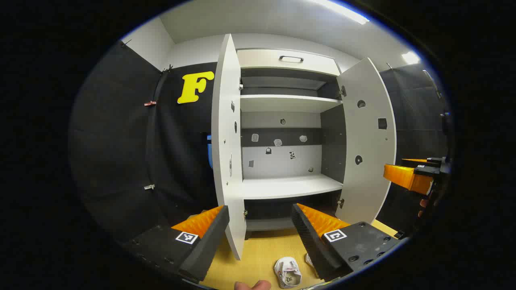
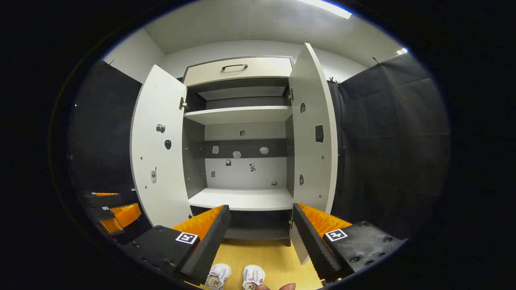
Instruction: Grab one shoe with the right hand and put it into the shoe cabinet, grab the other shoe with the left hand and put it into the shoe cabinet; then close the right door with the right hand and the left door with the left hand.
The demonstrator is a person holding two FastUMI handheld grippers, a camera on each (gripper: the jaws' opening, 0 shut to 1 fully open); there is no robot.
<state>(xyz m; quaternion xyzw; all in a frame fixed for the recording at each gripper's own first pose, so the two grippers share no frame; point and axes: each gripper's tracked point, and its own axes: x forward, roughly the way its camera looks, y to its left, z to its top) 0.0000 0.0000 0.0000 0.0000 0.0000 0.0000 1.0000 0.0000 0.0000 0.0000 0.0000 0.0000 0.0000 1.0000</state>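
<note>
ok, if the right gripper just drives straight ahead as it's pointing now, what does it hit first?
Probably nothing before the cabinet: the open right gripper aims between the open doors, so the front edge of the lower white shelf looks first, though depth is unclear.

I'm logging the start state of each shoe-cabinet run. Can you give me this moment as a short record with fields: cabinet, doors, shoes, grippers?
cabinet: tall white shoe cabinet with grey interior, shelves bare
doors: white left door and white right door both swung open
shoes: two small white shoes, one beside the other, on the yellow wooden floor in front of the cabinet
left gripper: open, holding nothing, aimed at the cabinet
right gripper: open, holding nothing, above the shoes
task stage: neither shoe picked up yet
</note>
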